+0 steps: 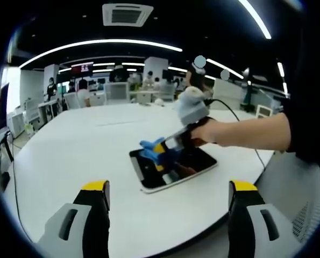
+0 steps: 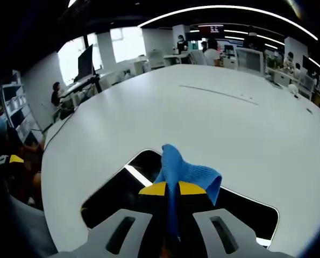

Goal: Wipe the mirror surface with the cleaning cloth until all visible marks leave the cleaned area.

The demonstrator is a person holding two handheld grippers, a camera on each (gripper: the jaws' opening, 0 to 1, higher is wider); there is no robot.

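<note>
A wide white desk (image 1: pixel 84 156) with a rounded edge carries the work, and beyond it lies an open office with rows of workstations, ceiling light strips and several people seated or standing far off. On the desk, near its closer edge, lies the mirror (image 1: pixel 173 167), a flat rectangular panel with rounded corners and a pale rim, its dark glass reflecting the ceiling lights; in the right gripper view the same mirror (image 2: pixel 116 188) sits directly under the camera with a bright light streak across it. In the left gripper view a person's forearm in a dark sleeve reaches in from the right, the hand (image 1: pixel 205 131) gripping the right claw (image 1: pixel 161 152) over the mirror's middle. That claw is pressed together on the blue cleaning cloth (image 2: pixel 182 173), which bunches up above the yellow-tipped jaws and hangs over the glass; whether the cloth touches the surface cannot be told. The left claw (image 1: pixel 168 188) is held back near the desk's edge, its two yellow-tipped jaws spread wide apart with nothing between them, well apart from the mirror.
</note>
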